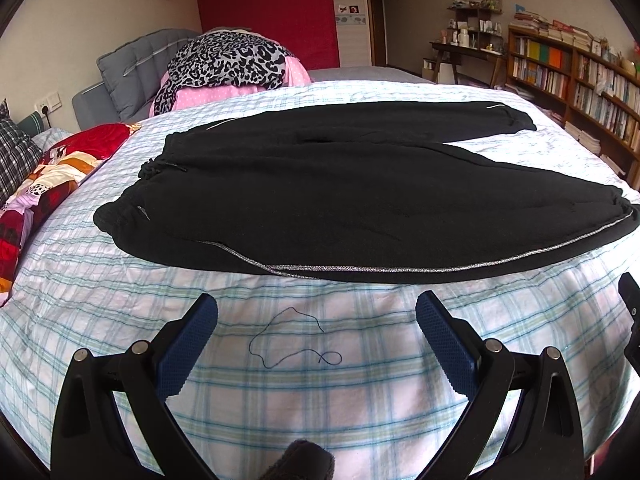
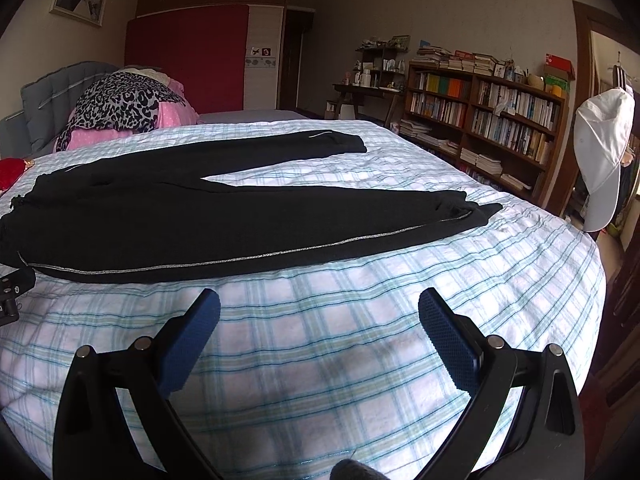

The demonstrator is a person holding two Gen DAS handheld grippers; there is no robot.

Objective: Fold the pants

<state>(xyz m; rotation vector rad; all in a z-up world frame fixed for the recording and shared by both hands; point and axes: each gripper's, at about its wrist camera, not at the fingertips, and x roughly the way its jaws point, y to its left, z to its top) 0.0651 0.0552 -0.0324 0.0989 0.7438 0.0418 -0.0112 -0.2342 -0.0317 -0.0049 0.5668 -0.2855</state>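
Note:
Black pants (image 1: 320,200) with a silver side stripe lie flat on the plaid bedsheet (image 1: 120,300), waistband to the left, two legs spread to the right. They also show in the right wrist view (image 2: 224,220). My left gripper (image 1: 316,312) is open and empty, hovering above the sheet just in front of the near leg's edge. My right gripper (image 2: 319,308) is open and empty, also in front of the near leg, further toward the cuff (image 2: 468,210).
A loose dark thread (image 1: 292,340) lies on the sheet between the left fingers. A leopard-print cloth on pink bedding (image 1: 228,64) and a red patterned quilt (image 1: 52,172) lie at the head of the bed. Bookshelves (image 2: 480,120) stand on the right, and a white cap (image 2: 600,152) hangs nearby.

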